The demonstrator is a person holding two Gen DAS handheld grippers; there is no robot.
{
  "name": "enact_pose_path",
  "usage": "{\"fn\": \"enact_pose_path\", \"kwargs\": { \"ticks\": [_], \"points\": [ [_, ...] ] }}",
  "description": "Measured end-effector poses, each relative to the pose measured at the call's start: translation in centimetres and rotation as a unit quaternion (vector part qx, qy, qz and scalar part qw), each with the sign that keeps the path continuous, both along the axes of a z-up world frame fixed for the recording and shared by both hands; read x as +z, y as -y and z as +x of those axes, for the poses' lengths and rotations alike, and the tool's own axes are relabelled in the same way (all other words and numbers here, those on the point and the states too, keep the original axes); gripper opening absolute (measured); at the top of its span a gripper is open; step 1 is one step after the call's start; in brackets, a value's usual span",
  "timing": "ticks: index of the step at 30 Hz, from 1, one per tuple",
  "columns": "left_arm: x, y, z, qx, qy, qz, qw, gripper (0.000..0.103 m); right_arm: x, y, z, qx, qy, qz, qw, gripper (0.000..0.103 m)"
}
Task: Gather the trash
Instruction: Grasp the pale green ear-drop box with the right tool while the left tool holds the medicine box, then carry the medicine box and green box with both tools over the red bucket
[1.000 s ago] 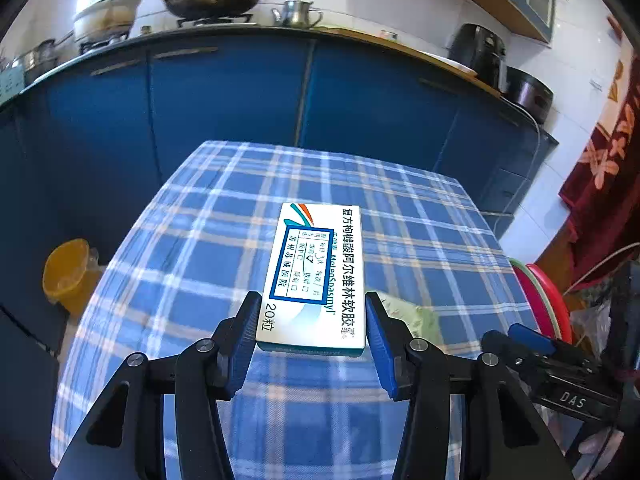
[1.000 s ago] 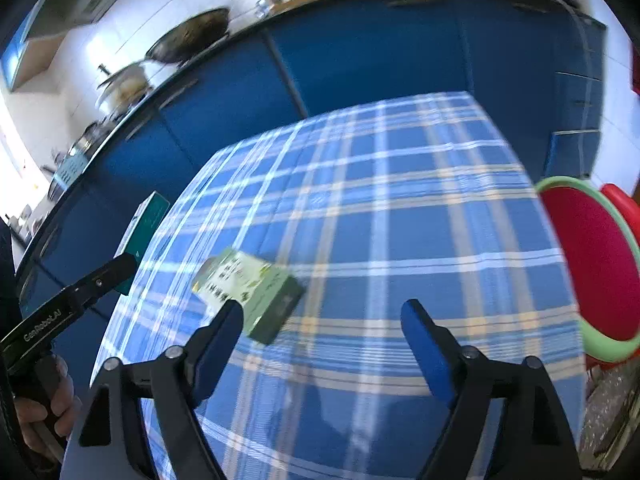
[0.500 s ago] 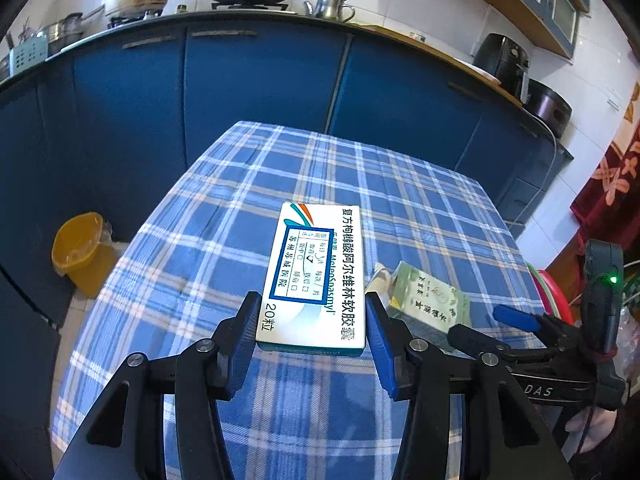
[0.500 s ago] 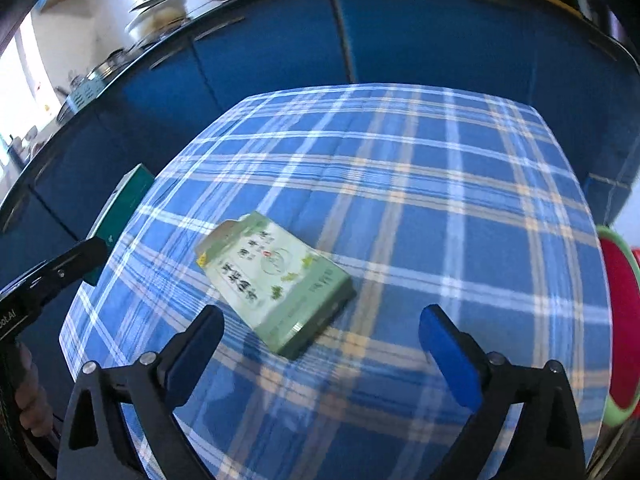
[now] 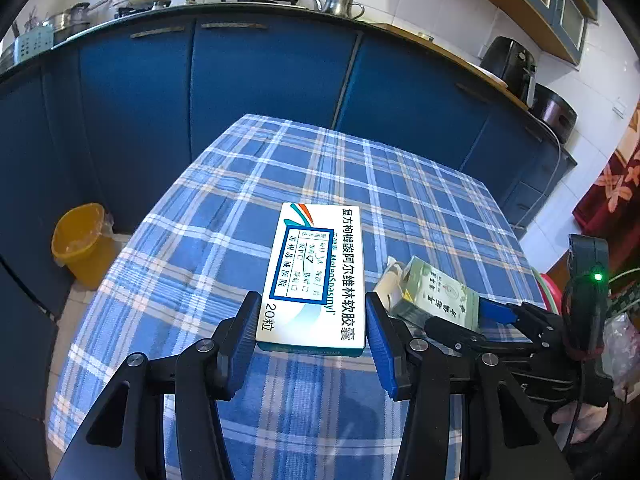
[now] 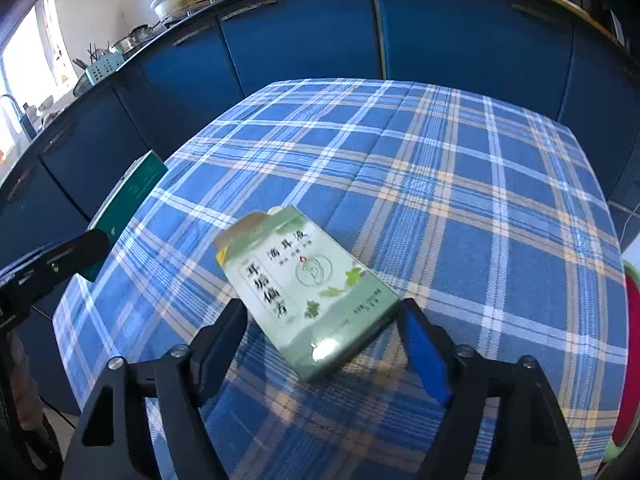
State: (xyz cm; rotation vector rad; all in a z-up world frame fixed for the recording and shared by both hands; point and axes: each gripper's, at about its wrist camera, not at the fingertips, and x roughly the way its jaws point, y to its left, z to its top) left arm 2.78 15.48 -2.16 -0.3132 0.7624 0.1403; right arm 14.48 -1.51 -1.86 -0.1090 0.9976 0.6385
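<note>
Blue-padded jaws of the left gripper clamp the near end of a white medicine box, held above the plaid tablecloth with its long axis running away from the camera. The right gripper is closing around a green medicine box lying flat and skewed on the cloth, open flap end pointing away; whether the pads touch it is unclear. On the floor stands a yellow bin with a plastic liner.

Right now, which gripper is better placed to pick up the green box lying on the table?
Right. The right gripper already straddles the green box, its jaws closing around it. The left gripper is occupied, clamped on the white medicine box.
</note>
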Motion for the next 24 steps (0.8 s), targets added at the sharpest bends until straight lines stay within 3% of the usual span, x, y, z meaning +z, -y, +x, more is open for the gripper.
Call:
{"fn": "enact_pose_path", "kwargs": {
  "ticks": [24],
  "points": [
    [0.0,3.0,1.2,-0.035,-0.004,0.008,0.9993,0.052,3.1,6.3,-2.3,-0.098,0.026,0.062,0.993,0.072]
  ]
}}
